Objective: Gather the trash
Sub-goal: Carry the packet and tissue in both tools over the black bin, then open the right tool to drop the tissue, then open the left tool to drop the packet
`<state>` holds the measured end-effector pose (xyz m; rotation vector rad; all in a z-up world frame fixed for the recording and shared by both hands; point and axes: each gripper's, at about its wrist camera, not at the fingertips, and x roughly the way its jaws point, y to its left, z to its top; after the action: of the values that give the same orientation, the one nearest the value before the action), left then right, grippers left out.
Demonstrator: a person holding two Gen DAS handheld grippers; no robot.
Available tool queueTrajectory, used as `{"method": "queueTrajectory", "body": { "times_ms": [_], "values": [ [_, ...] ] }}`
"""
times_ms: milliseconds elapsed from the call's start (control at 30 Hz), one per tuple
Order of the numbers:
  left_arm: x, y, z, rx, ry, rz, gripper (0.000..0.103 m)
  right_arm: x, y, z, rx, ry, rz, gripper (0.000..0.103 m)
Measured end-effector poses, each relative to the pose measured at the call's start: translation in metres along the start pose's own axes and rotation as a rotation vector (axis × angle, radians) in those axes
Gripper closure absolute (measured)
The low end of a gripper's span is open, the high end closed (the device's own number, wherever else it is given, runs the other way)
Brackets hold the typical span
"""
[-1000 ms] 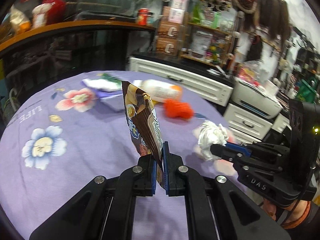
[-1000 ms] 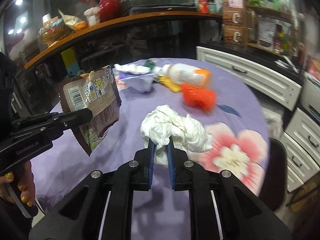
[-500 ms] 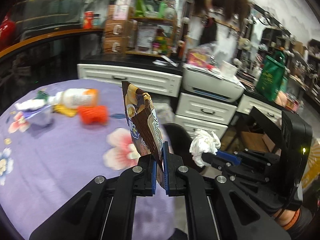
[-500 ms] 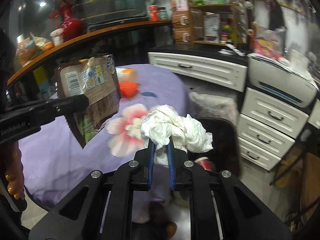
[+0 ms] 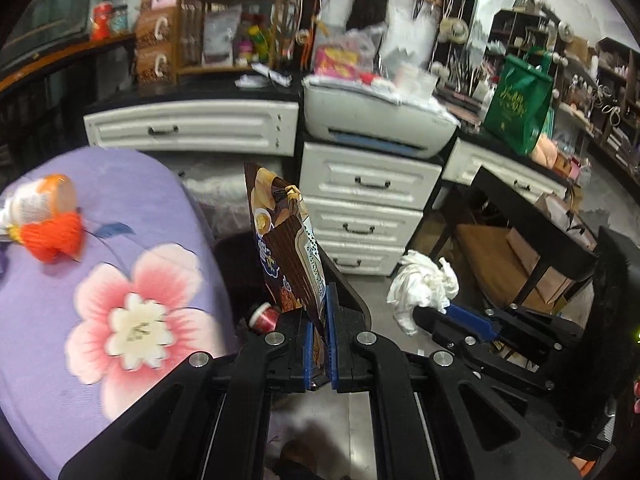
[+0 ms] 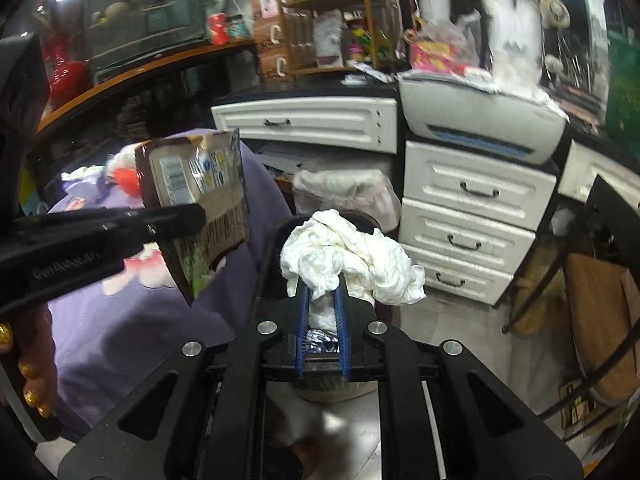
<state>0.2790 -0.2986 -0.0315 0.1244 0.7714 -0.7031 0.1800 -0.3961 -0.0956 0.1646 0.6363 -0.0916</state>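
My left gripper is shut on the lower edge of a brown snack wrapper, which stands upright above the jaws. My right gripper is shut on a crumpled white tissue. Both hang past the table's edge, over a dark bin on the floor with a red can inside. The right gripper with its tissue shows at the right of the left wrist view. In the right wrist view the left gripper holds the wrapper at the left, above the bin's rim.
The table's purple flowered cloth carries an orange lump and a bottle. White drawers and a printer stand behind. A second bin with a clear liner sits by the drawers. A hand with gold nails grips the left tool.
Both grippers have swung right, off the tabletop and slightly down, to the bin beside the table. The table has slid to the left of both views. Both grips are unchanged.
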Motion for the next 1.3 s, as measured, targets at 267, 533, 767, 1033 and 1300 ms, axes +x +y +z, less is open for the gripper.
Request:
{"method": "queueTrajectory", "body": {
  "times_ms": [267,533,767,1033,1300],
  "values": [
    [0.029,-0.001,-0.007,0.000,0.051,0.017,0.097,0.067,-0.018,-0.015,0.060,0.106,0.048,0.089],
    [0.043,-0.004,-0.006,0.010,0.068,0.018,0.097,0.128,-0.021,-0.029,0.082,0.166,0.048,0.073],
    [0.051,-0.006,-0.006,0.017,0.084,0.010,0.097,0.129,-0.025,-0.032,0.092,0.148,0.014,0.046],
    [0.079,-0.010,-0.005,0.019,0.142,-0.003,0.097,0.103,-0.036,-0.038,0.102,0.125,-0.029,0.041],
    [0.108,-0.015,-0.006,0.031,0.193,-0.004,0.097,0.075,-0.056,-0.056,0.135,0.118,-0.063,0.041]
  ]
}}
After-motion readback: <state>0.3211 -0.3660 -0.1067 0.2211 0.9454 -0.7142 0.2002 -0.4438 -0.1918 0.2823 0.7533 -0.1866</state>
